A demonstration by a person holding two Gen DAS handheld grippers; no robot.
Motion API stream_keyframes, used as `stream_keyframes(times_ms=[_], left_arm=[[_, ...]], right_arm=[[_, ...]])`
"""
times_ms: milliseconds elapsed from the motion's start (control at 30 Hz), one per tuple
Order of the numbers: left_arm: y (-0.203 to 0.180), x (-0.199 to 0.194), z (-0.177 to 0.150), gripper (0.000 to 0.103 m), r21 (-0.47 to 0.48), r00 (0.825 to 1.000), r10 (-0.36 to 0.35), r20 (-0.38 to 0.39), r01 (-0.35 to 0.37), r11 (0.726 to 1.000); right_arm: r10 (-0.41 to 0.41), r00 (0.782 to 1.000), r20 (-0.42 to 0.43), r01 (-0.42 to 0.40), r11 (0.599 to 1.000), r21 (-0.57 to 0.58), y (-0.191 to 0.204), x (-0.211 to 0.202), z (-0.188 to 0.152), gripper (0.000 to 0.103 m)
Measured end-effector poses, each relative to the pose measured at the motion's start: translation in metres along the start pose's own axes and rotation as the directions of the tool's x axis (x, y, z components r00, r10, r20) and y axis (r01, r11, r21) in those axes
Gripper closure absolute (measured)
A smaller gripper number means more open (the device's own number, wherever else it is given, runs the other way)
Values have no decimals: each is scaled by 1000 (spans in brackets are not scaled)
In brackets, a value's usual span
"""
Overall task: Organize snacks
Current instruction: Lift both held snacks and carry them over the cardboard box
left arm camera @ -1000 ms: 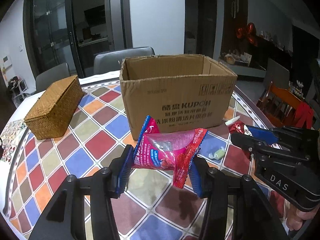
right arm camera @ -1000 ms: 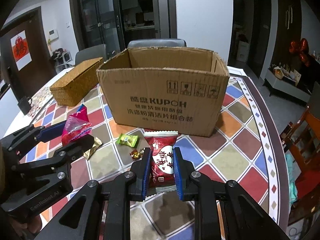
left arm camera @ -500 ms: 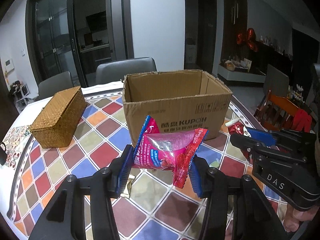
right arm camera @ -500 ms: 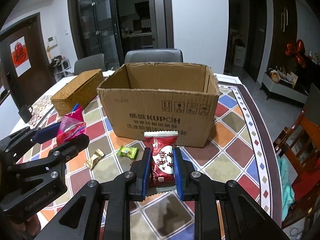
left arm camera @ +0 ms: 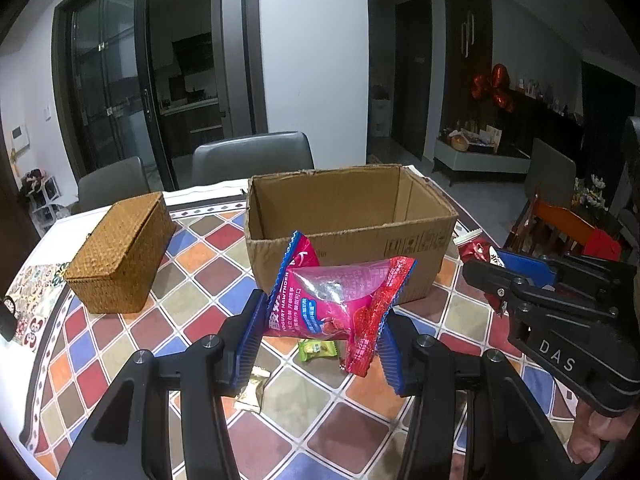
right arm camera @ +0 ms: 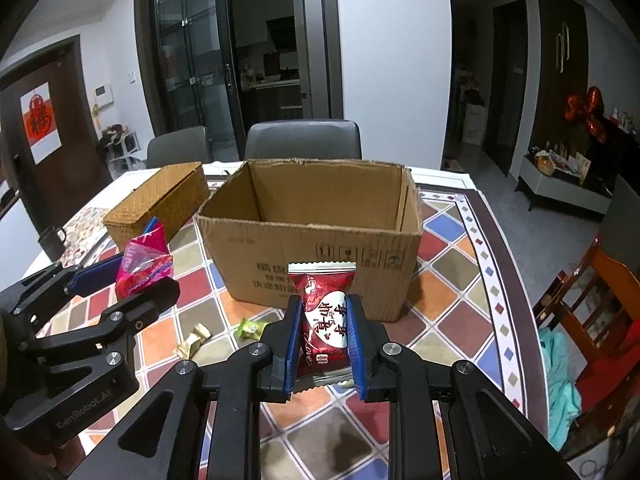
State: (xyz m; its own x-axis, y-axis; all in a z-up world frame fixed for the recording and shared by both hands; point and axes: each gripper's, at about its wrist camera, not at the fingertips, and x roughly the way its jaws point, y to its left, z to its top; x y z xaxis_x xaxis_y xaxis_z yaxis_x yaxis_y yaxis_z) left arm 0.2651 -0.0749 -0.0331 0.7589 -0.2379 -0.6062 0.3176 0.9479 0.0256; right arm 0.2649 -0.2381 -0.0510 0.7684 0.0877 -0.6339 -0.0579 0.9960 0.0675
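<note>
Grippers first: our left gripper (left arm camera: 322, 336) clamps a pink snack bag (left arm camera: 336, 296), and our right gripper (right arm camera: 323, 340) is pinched tight on a dark red packet (right arm camera: 323, 316). Both hang before the open cardboard box (right arm camera: 316, 240) mid-tabletop; a green candy (right arm camera: 251, 327) lies near its front wall.

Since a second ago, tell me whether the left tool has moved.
Yes. The left tool rose: the brown cardboard box's open inside now shows above it.

Indoor lighting is falling evenly from overhead; both views are staying sharp at centre, bending strongly and vignetting black at the corners. Background rooms are reading dim.
</note>
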Motion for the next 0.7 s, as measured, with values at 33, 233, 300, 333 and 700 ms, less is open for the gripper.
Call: stream_keyframes(times_ms=[33,233,300,333,700], left_arm=[[0,0,2,52,-1,1000,0,2,0,1000],[0,-1,11,52,1,1000,0,13,0,1000],[0,-1,13,52,1,1000,0,16,0,1000],[1,-1,16,52,1,1000,0,19,0,1000],[3,2,34,52,4,999,0,34,0,1000]], right_arm=[[0,1000,3,0,1000,1,0,-1,1,80],[-4,1000,19,4,1000,2,-4,-6,10,80],[-5,1000,25,5,1000,3,-5,-7,14,80],[-5,1000,27,5,1000,3,-5,-8,15,80],[-8,999,48,8,1000,4,-8,-10,33,80]])
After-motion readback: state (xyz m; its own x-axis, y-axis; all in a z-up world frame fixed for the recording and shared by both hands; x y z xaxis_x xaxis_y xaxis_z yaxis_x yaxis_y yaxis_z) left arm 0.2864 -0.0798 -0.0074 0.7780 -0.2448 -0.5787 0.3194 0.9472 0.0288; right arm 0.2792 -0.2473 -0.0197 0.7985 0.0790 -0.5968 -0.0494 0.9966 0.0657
